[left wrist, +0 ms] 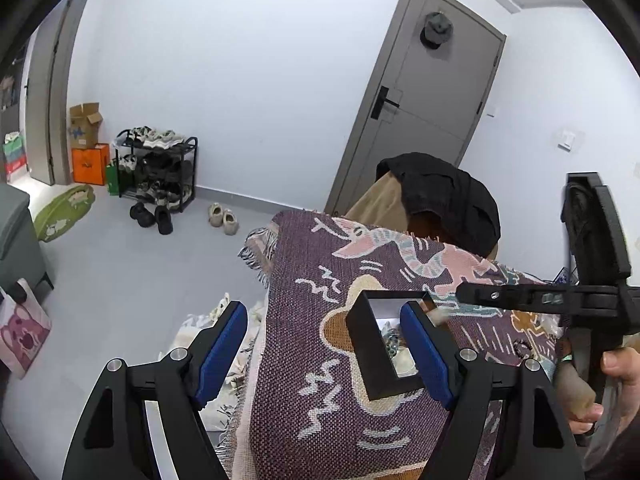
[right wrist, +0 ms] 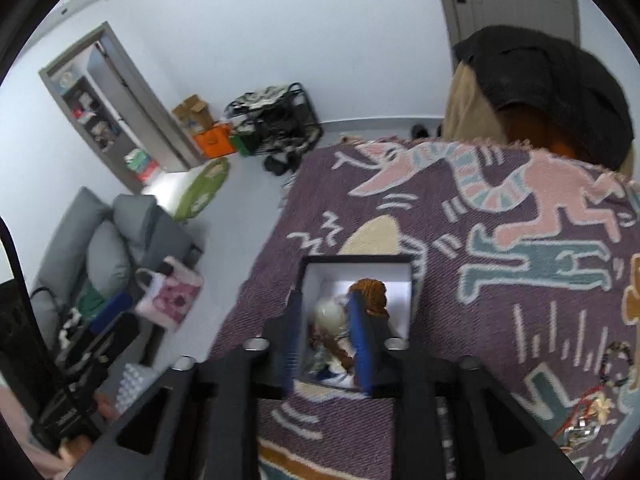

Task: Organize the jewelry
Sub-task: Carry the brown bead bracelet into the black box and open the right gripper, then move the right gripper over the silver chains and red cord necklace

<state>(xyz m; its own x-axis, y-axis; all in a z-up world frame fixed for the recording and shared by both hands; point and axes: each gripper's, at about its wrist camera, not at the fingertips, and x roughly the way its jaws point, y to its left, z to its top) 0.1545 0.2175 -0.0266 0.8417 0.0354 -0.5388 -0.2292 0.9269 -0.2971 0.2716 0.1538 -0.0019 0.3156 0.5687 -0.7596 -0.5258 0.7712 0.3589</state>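
Observation:
A black box with a white inside (right wrist: pixel 400 280) sits on the patterned purple blanket (right wrist: pixel 480 300). It holds several jewelry pieces, among them an orange-brown beaded piece (right wrist: pixel 370 292) and a pale round one (right wrist: pixel 326 312). My right gripper (right wrist: pixel 326 344) hangs over the box with its blue fingers a little apart, around the jewelry; whether it grips any piece is unclear. In the left wrist view the box (left wrist: pixel 370 344) lies by my left gripper (left wrist: pixel 324 344), which is wide open, its right finger (left wrist: pixel 424 356) over the box. The right gripper (left wrist: pixel 520 298) reaches in from the right. Loose bracelets (right wrist: pixel 616 360) lie at the blanket's right.
A chair draped with black and tan clothes (left wrist: pixel 440 196) stands behind the blanket-covered surface. A shoe rack (left wrist: pixel 160 164), boxes (left wrist: pixel 86 144) and slippers (left wrist: pixel 224 218) are on the floor by the wall. A grey sofa with bags (right wrist: pixel 120 248) is at the left.

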